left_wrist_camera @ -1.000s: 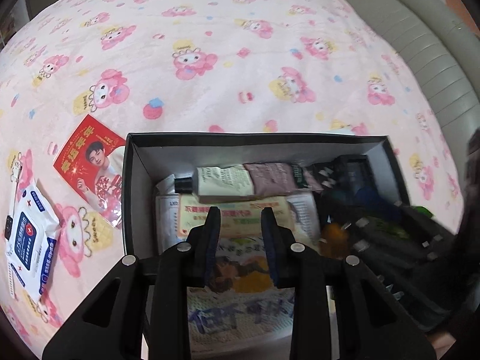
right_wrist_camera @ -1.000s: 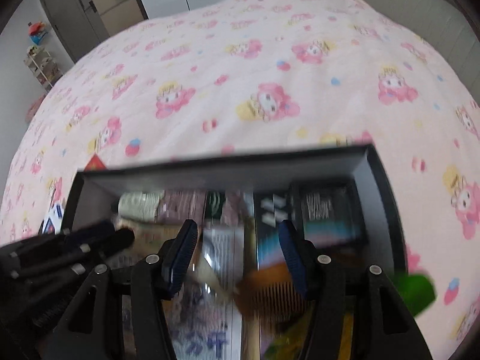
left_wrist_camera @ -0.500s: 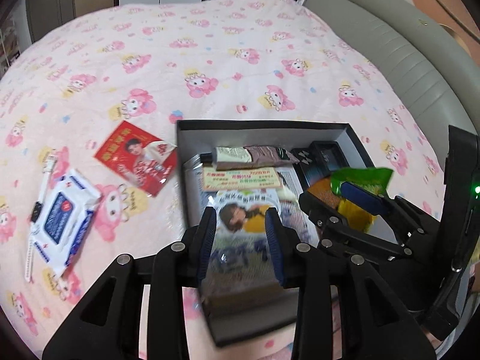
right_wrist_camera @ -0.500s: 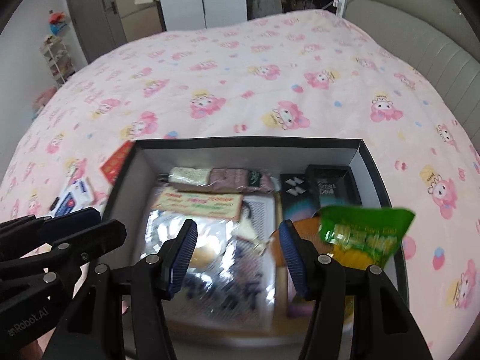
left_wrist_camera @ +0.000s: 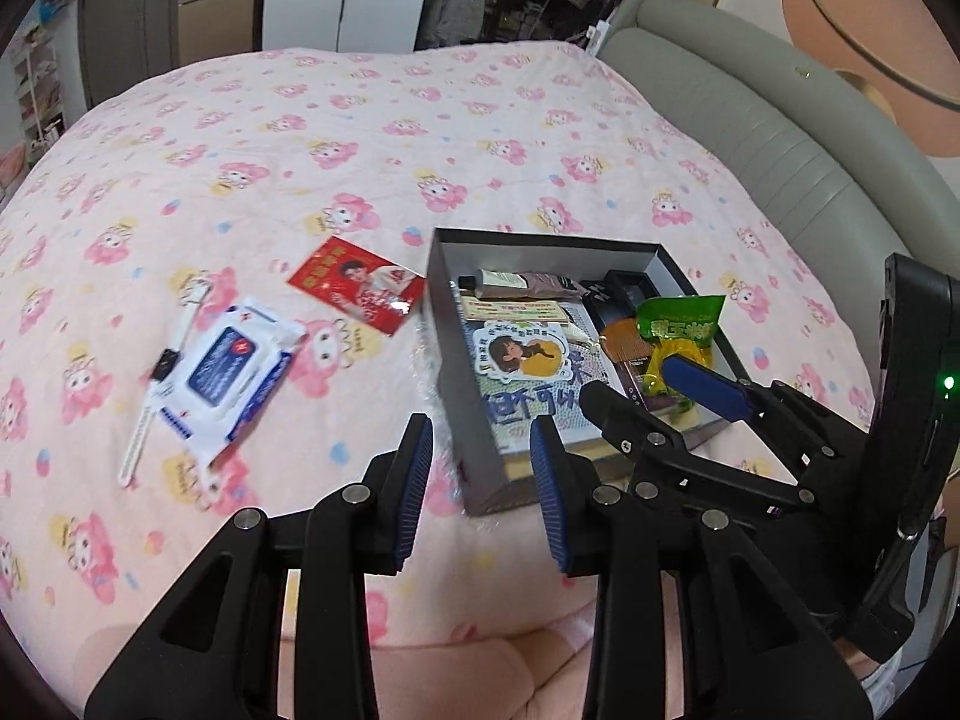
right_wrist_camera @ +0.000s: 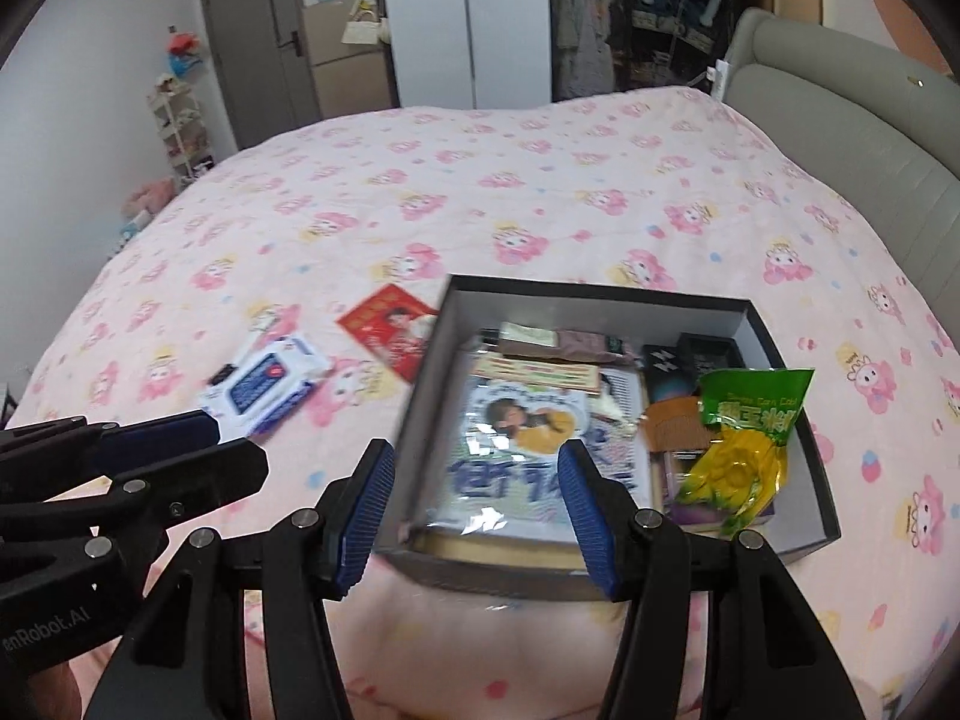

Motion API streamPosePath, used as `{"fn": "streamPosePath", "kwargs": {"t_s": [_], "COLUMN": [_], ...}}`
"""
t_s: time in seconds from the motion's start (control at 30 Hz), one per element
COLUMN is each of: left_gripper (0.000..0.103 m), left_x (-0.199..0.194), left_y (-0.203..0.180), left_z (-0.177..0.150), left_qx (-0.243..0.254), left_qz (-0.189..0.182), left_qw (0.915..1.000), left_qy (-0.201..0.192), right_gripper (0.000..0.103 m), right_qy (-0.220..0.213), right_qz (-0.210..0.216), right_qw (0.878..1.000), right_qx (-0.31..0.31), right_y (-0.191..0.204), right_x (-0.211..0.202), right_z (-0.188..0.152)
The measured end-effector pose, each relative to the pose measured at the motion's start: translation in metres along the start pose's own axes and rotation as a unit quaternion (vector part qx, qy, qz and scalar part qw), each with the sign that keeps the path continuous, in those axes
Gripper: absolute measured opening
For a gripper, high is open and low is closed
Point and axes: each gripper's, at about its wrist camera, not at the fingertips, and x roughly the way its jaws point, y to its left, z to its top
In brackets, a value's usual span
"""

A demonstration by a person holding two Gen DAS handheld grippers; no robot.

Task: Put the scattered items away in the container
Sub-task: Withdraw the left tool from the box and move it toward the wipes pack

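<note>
Both tongs, left (left_wrist_camera: 483, 474) and right (right_wrist_camera: 474, 510), have been drawn back from the box (left_wrist_camera: 456, 420), jaws apart and empty, while left of them a wipes pack (left_wrist_camera: 231, 369), red card (left_wrist_camera: 357, 285) and strap (left_wrist_camera: 162, 384) are left on the bed (left_wrist_camera: 420, 150).

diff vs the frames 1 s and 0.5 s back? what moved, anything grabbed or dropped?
Both grippers pulled back and up from inside the box to its near edge. The left gripper and right gripper are open and empty. The green snack bag, absent from the box 1 s ago, now lies at its right side. Wet wipes, red card and white strap stay on the bedspread, uncollected.
</note>
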Motion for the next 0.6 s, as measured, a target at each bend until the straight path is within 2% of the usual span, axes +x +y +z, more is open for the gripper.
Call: {"fn": "streamPosePath", "kwargs": {"t_s": [0.23,0.6], "left_gripper": [0.034,0.034], "left_x": [-0.044,-0.081], "left_y": [0.030,0.098], "left_z": [-0.015,-0.040], "left_qx": [-0.015,-0.065], "left_qz": [0.021,0.049], "left_qw": [0.9992,0.9954], "left_qy": [-0.029,-0.051], "right_gripper": [0.053,0.053], "right_qy": [-0.014,-0.007], "right_qz": [0.021,0.055], "right_qw": [0.999,0.995], "right_qx": [-0.027,-0.082], "right_y": [0.047,0.130], "right_x": [-0.021,-0.017], "right_z": [0.002,0.005]}}
